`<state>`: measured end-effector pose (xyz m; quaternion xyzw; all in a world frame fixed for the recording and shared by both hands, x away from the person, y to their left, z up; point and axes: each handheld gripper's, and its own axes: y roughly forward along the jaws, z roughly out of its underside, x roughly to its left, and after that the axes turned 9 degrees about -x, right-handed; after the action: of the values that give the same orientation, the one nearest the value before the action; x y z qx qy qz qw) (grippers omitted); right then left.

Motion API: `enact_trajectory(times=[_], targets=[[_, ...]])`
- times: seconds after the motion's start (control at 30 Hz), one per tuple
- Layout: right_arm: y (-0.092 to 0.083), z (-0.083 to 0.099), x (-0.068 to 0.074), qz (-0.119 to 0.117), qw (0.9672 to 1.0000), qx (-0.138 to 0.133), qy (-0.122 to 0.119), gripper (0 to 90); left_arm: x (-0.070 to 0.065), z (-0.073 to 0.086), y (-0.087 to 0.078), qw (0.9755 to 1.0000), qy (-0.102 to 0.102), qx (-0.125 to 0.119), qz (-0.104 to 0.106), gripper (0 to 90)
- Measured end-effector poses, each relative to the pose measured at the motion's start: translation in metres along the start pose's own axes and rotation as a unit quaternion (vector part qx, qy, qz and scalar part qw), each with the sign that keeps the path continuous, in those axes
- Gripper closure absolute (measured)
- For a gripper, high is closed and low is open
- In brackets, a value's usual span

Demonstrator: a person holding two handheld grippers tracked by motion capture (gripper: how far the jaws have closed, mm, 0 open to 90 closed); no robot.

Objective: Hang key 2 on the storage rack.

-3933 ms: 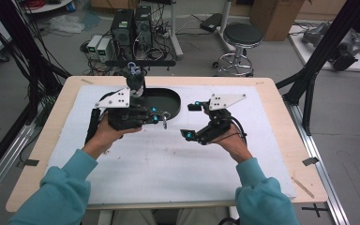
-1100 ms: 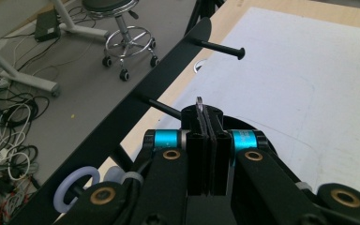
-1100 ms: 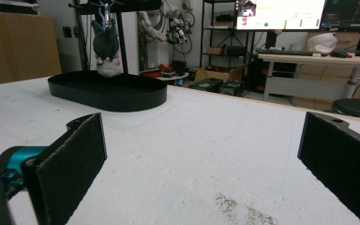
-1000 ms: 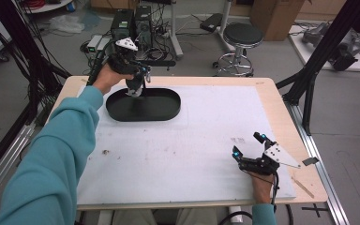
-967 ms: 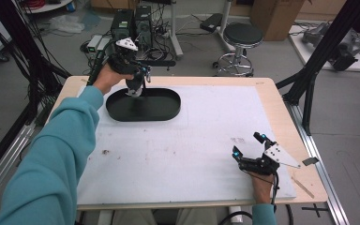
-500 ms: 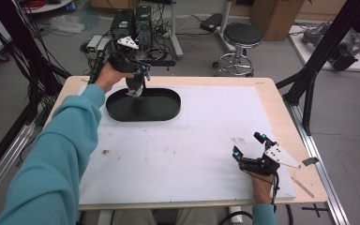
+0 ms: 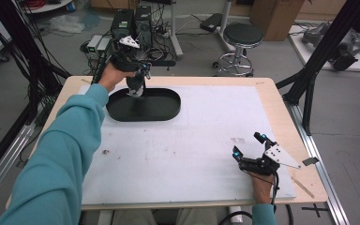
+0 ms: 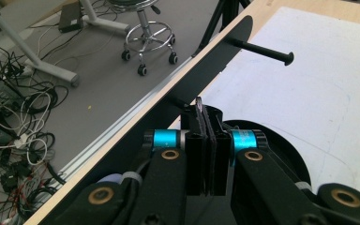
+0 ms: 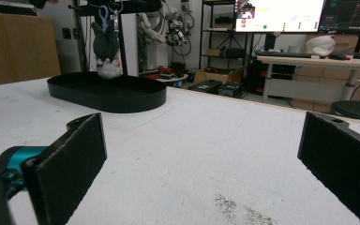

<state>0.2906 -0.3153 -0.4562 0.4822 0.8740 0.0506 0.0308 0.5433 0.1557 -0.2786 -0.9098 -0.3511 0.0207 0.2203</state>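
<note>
Robotics lab, monitors [image 9: 281, 14], tangled cables [image 8: 9, 136], rolling stool [image 7: 243, 37], workbenches [image 9: 318, 63]

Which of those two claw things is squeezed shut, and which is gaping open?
The left gripper, raised over the black tray, is shut on a small plush toy. The right gripper, low near the table's front edge, gapes open, empty.

Matt black plastic tray [image 7: 145, 108], fuzzy plush toy [image 9: 106, 52], wooden table [image 7: 281, 101]

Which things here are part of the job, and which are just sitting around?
Part of the job:
- left tongs, shut on the plush keychain's clip
- plush keychain, hanging on the black stand
- black stand
- black oval tray under it

Just sitting around:
- right tongs, open, resting on the table
- stool
- computers on the floor
</note>
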Motion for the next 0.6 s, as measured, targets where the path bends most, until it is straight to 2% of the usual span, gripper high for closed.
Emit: enact_trajectory(times=[0.07, 0.17, 0.27, 0.33, 0.43, 0.47, 0.5, 0.53, 0.6], targets=[[0.000, 0.000, 0.000, 0.000, 1.0000, 0.000, 0.000, 0.7, 0.000, -0.001, 0.000, 1.0000, 0.001, -0.009, 0.000, 87.1], [0.000, 0.000, 0.000, 0.001, 1.0000, 0.000, 0.000, 0.6, 0.001, -0.003, -0.003, 0.9996, -0.002, -0.028, -0.008, 81.1], [0.000, 0.000, 0.000, 0.001, 1.0000, 0.000, -0.001, 0.6, 0.001, -0.003, -0.005, 0.9994, 0.002, -0.027, -0.023, 67.2], [0.000, 0.000, 0.000, 0.001, 1.0000, 0.000, -0.001, 0.7, 0.001, -0.003, -0.006, 0.9989, 0.000, -0.036, -0.030, 56.0], [0.000, 0.000, 0.000, 0.001, 1.0000, 0.000, -0.001, 0.6, 0.000, -0.006, -0.011, 0.9970, -0.001, -0.074, -0.026, 38.8], [0.000, 0.000, 0.000, 0.001, 1.0000, 0.000, 0.000, 0.7, -0.002, -0.007, -0.012, 0.9961, -0.001, -0.081, -0.037, 26.8], [0.000, 0.000, 0.000, 0.000, 1.0000, 0.000, -0.001, 0.6, -0.002, -0.009, -0.015, 0.9957, -0.004, -0.088, -0.028, 15.0], [0.000, 0.000, 0.000, 0.001, 1.0000, 0.000, 0.000, 0.6, -0.003, -0.009, -0.017, 0.9946, -0.012, -0.102, -0.014, 10.2], [0.000, 0.000, 0.000, 0.001, 1.0000, 0.001, 0.004, 0.7, -0.008, -0.009, -0.023, 0.9914, -0.016, -0.129, -0.015, 1.7]])
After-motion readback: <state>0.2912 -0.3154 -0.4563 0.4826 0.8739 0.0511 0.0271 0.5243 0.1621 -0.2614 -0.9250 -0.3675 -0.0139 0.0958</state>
